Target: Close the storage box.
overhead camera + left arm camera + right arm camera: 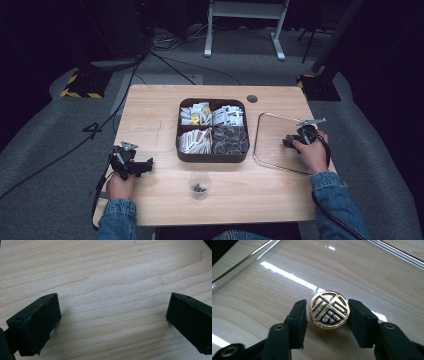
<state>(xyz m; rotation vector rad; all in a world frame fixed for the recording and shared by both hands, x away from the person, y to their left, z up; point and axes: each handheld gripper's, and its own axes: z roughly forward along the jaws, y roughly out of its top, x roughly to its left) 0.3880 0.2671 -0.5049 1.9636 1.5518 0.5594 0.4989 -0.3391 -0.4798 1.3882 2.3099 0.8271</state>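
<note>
Now my right tool point(327, 312) has its jaws set either side of a round gold-and-black token point(329, 309), which lies flat on the clear tray point(265, 150) at the right of the worktop point(150, 115); the pads look to be touching its rim, or all but, and I cannot tell whether they press yet. I judge the token to be hard, stiff and small, likely metal and light, with a smooth rounded edge that could skid on the glossy tray. The rim, across its full width, seems the only place to take it, squarely and low. My left tool point(113, 315) rests spread wide over bare wood, holding nothing, well apart from the compartment box point(212, 152) and the small cup point(199, 185).
</note>
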